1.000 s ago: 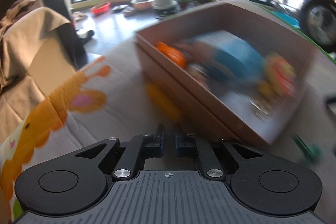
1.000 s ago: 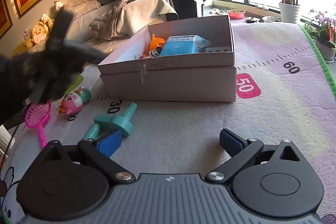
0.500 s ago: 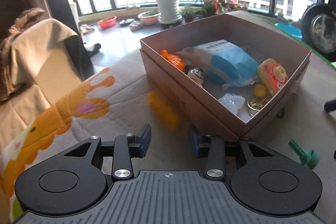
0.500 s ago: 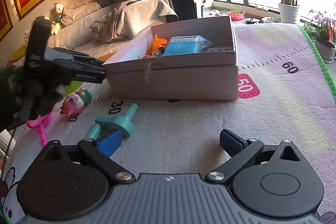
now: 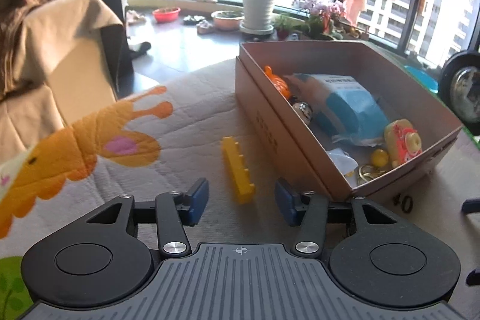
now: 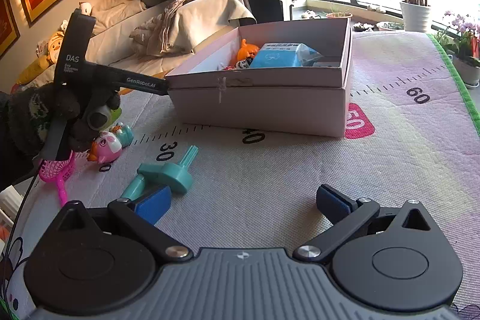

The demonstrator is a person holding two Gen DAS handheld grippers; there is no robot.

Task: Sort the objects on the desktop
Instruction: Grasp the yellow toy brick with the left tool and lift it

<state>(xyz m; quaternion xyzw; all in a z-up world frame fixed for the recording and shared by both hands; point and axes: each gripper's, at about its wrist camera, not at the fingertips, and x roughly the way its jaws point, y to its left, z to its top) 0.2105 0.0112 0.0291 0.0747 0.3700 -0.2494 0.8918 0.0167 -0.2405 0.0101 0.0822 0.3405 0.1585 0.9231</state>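
A yellow toothed block (image 5: 237,170) lies on the play mat just left of the open cardboard box (image 5: 270,137). My left gripper (image 5: 241,200) is open, its blue pads on either side of the block's near end, apart from it. The box holds a blue packet (image 5: 351,110), an orange toy (image 5: 277,83), a toy camera (image 5: 403,143) and small items. My right gripper (image 6: 243,204) is open and empty over the mat, near a teal toy (image 6: 168,173). The box also shows in the right wrist view (image 6: 264,107).
A pink-and-teal bird toy (image 6: 109,144) and a pink net scoop (image 6: 58,173) lie at the mat's left. The left hand-held gripper body (image 6: 78,86) reaches toward the box's left corner. A draped sofa (image 5: 57,44) stands beyond the mat edge.
My left gripper has opened from shut and moved down and forward until the yellow block sits between its pads. The right gripper has stayed still and open.
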